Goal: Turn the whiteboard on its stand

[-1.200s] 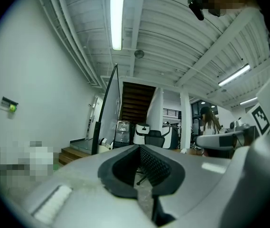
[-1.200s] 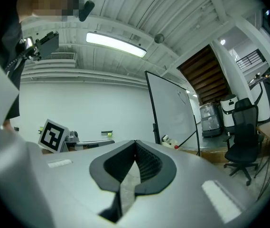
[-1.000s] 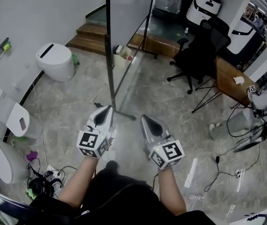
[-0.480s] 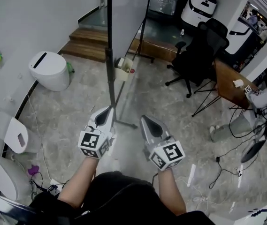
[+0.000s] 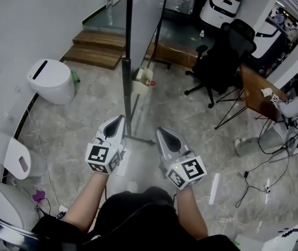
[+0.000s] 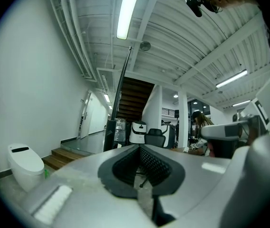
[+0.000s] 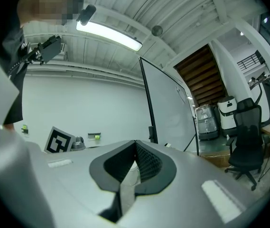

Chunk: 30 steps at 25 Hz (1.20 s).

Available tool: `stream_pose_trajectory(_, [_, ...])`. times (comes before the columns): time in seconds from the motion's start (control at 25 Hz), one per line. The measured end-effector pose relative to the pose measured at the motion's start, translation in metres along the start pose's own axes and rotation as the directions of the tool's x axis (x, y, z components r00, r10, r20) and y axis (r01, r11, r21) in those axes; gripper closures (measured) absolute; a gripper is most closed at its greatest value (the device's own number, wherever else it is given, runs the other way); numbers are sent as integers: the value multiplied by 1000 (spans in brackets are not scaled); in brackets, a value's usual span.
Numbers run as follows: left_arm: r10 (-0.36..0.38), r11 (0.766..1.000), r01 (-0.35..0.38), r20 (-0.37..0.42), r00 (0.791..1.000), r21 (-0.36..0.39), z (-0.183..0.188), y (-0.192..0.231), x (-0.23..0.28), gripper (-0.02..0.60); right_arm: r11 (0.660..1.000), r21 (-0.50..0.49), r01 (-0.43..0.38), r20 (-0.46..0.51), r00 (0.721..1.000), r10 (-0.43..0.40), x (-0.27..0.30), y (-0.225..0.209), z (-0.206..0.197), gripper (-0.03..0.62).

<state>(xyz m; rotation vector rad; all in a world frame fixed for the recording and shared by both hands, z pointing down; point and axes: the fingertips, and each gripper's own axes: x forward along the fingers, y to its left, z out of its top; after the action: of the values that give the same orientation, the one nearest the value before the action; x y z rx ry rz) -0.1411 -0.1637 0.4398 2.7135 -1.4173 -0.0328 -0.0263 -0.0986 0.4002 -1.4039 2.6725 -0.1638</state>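
The whiteboard point(image 5: 144, 14) stands edge-on ahead of me, its black side post point(image 5: 128, 61) running down to a floor foot point(image 5: 140, 139). My left gripper point(image 5: 115, 123) is shut and empty, its tip just left of the post's lower part; contact cannot be told. My right gripper point(image 5: 164, 134) is shut with nothing in it, lower and to the right of the post. The left gripper view has the gripper point(image 6: 139, 148) aimed past the dark post point(image 6: 119, 101). The right gripper view, over that gripper point(image 7: 135, 144), shows the board's white face point(image 7: 170, 106).
A white lidded bin point(image 5: 52, 80) stands left, wooden steps point(image 5: 99, 42) behind it. A small bin point(image 5: 142, 81) sits by the stand. A black office chair point(image 5: 224, 51) and a wooden desk point(image 5: 256, 90) are on the right. Cables point(image 5: 253, 178) trail over the floor.
The head view has drifted: the post now sits a little further right and the steps lower in the picture. Both grippers stay shut in nearly the same place.
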Motion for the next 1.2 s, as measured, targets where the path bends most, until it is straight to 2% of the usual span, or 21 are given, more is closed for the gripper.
stream_pose_trajectory(0.6, [51, 999, -51, -11, 999, 11, -1, 19, 17, 580, 998, -16, -56, 8, 998, 56, 21, -6, 5, 586])
stream_pose_trajectory(1.2, [122, 992, -122, 16, 992, 39, 30, 32, 85, 578, 990, -37, -133, 26, 991, 134, 54, -50, 29, 585])
